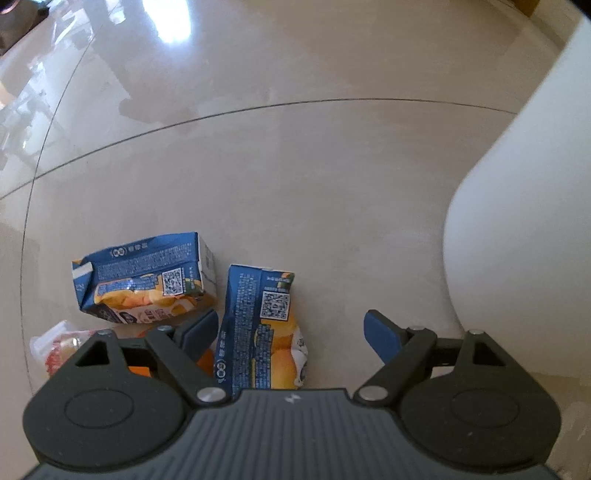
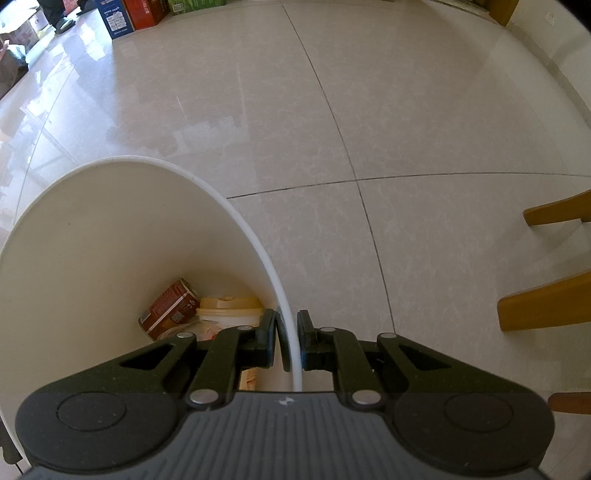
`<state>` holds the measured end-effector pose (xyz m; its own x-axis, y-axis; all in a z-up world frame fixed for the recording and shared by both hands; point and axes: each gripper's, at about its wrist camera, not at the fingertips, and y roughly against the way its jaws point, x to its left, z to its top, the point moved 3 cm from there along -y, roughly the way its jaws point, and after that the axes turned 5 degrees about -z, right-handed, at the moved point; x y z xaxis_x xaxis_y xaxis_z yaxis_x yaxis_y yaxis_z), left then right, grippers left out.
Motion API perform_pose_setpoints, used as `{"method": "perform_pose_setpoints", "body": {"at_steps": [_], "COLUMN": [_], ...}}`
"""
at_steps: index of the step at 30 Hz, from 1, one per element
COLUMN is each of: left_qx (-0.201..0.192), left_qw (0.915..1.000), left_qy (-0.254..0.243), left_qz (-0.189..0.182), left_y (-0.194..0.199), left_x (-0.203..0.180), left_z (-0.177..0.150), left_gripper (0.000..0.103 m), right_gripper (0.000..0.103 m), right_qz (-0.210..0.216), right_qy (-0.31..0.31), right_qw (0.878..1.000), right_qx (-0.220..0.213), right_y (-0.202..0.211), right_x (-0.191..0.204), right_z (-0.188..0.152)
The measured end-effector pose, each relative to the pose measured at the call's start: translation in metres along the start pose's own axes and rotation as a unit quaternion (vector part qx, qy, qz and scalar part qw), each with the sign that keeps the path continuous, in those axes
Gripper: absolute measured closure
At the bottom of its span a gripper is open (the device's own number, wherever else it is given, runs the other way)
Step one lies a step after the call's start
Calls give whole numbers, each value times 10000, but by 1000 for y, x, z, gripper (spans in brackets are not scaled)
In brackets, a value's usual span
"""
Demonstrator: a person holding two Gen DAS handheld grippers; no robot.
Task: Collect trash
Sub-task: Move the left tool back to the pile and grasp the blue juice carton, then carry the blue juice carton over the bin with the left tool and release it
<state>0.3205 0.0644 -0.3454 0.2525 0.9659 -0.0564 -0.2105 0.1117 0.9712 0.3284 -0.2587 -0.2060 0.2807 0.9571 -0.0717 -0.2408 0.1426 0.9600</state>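
Observation:
Two crushed blue and orange juice cartons lie on the tiled floor in the left wrist view. One carton (image 1: 264,328) lies lengthwise between the fingers of my open left gripper (image 1: 291,330), close to the left finger. The other carton (image 1: 144,277) lies just beyond that finger. A crumpled red and clear wrapper (image 1: 59,345) sits at the left. In the right wrist view my right gripper (image 2: 290,339) is shut on the rim of the white bin (image 2: 110,236). Inside the bin lie a red can (image 2: 168,308) and a cream lidded cup (image 2: 229,310).
The white bin's outer wall (image 1: 524,221) fills the right side of the left wrist view. Wooden chair legs (image 2: 546,306) stand on the floor at the right of the right wrist view. Boxes (image 2: 129,14) line the far edge of the floor.

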Motion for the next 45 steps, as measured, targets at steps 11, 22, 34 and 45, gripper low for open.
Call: {"method": "perform_pose_setpoints", "body": {"at_steps": [11, 22, 34, 45], "left_qx": [155, 412, 321, 626], "left_qw": [9998, 9944, 9946, 9895], "left_qy": [-31, -937, -974, -1302], "left_qz": [-155, 246, 168, 6], "left_y": [-13, -25, -27, 27], "left_x": [-14, -36, -25, -29], "left_z": [-11, -43, -43, -24], "left_gripper": [18, 32, 41, 41], "right_gripper": [88, 88, 88, 88], "right_qz": [-37, -20, -24, -39], "right_qy": [14, -7, -23, -29], "right_qw": [10000, 10000, 10000, 10000], "right_qx": [-35, -45, -38, -50], "right_y": [0, 0, 0, 0], "right_x": [2, 1, 0, 2], "right_z": [-1, -2, -1, -2]}}
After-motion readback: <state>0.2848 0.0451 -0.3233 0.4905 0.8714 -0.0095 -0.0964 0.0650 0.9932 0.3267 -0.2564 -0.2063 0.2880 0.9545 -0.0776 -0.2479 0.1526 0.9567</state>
